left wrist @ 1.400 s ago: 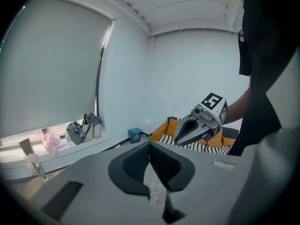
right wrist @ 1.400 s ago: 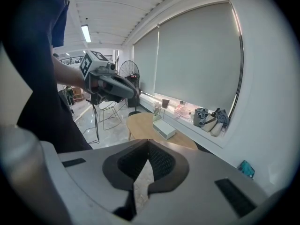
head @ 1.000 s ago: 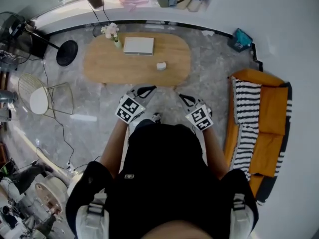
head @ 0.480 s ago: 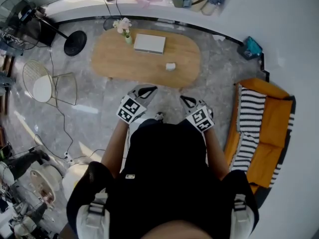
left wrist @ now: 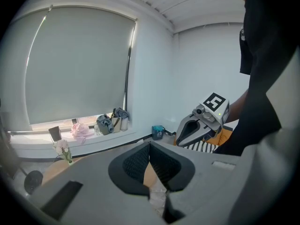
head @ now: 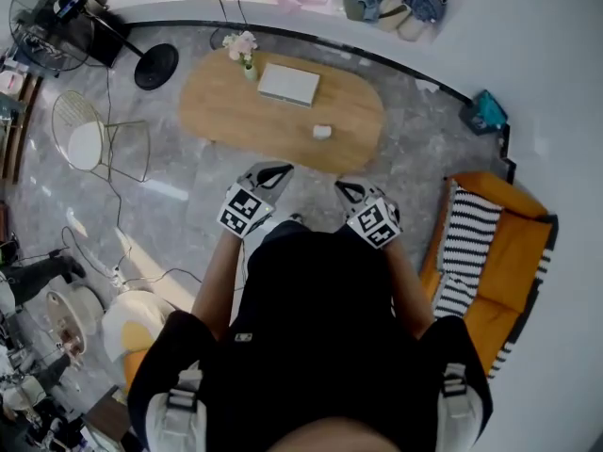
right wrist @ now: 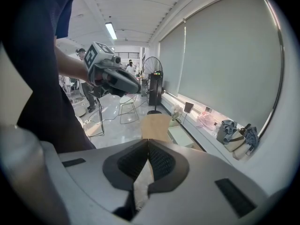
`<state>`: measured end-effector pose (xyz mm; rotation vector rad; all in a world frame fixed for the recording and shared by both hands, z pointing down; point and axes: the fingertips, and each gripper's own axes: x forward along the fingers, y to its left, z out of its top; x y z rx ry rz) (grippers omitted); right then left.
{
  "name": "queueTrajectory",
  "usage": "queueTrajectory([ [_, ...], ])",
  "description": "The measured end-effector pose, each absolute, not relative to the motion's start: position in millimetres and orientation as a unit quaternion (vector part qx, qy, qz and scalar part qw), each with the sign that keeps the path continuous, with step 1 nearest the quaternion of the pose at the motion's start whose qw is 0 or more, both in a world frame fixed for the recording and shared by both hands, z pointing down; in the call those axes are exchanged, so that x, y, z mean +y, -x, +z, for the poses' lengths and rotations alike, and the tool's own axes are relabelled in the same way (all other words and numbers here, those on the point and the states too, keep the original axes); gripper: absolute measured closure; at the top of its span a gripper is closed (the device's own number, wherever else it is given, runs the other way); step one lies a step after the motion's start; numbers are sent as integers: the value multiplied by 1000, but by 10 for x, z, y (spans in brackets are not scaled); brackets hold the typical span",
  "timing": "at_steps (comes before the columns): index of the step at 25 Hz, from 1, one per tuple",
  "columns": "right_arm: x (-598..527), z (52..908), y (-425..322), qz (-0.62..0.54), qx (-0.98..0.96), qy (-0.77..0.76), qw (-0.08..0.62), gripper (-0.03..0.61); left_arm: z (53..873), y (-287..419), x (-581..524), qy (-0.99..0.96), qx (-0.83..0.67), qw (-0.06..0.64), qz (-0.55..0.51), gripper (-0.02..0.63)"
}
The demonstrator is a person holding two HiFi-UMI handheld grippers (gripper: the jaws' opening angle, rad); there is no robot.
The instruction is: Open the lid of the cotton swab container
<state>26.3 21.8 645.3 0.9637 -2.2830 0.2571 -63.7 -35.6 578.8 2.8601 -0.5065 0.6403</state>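
A small white cotton swab container (head: 322, 132) stands on the oval wooden table (head: 236, 121), near its front right edge. Both grippers are held close to the person's body, well short of the table and above the floor. My left gripper (head: 274, 172) is shut with nothing in it, and its pads meet in the left gripper view (left wrist: 149, 145). My right gripper (head: 346, 191) is also shut and empty, its pads together in the right gripper view (right wrist: 148, 143). Neither gripper view shows the container. Each gripper appears in the other's view: the right gripper (left wrist: 200, 124) and the left gripper (right wrist: 114, 78).
A flat grey box (head: 289, 84) and a vase of flowers (head: 245, 50) sit on the table. A wire chair (head: 91, 144), a fan (head: 47, 12) and floor cables lie to the left. An orange sofa with a striped blanket (head: 490, 262) stands to the right.
The head view has shifted, so the table and room sit further right and lower in the frame. Both grippers stay shut in front of the body.
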Motion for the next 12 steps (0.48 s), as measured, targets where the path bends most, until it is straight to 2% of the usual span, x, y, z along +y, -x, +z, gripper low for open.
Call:
queueTrajectory([
  [12, 84, 6462, -1265, 93, -891, -303, 325, 583, 5727, -171, -260, -942, -239, 99, 216, 612],
])
